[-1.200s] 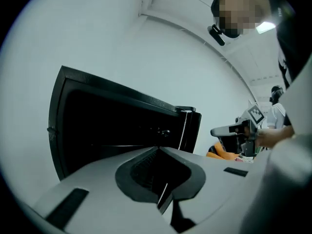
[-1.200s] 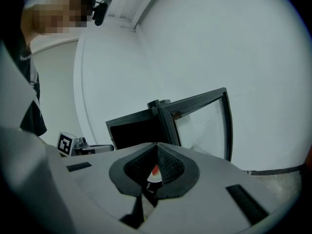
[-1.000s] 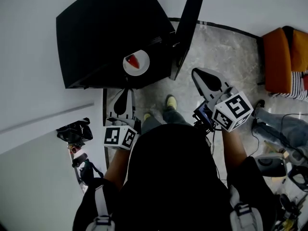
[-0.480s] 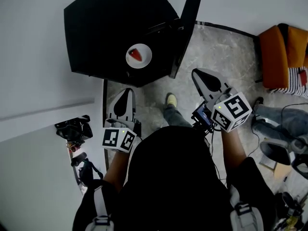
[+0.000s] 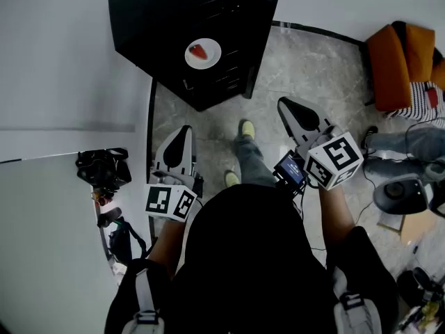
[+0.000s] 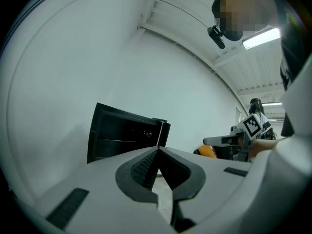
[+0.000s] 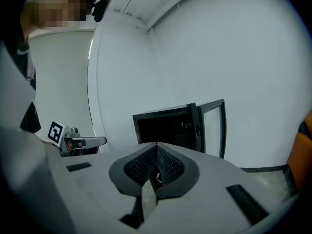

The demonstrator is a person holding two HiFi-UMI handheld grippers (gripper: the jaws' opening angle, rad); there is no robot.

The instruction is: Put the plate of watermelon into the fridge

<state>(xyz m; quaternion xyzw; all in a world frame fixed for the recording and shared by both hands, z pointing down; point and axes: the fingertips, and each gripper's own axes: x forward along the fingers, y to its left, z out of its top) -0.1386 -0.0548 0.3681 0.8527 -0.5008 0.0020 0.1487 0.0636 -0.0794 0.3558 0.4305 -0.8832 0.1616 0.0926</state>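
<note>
Drifted toward the upper edge since before: the fridge (image 5: 160,26), with the plate of watermelon (image 5: 203,53) on top, not yet inside. Left tongs (image 5: 184,129) and right tongs (image 5: 284,106) are clenched, empty.

left hand-held gripper (image 5: 184,129), right hand-held gripper (image 5: 284,103), closed

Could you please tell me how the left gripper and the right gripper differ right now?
The left gripper points nearly straight up the head view; the right gripper slants up-left. The left gripper is beside the wall; the right gripper is over floor. Both have fingers shut on nothing and aim toward the fridge.
</note>
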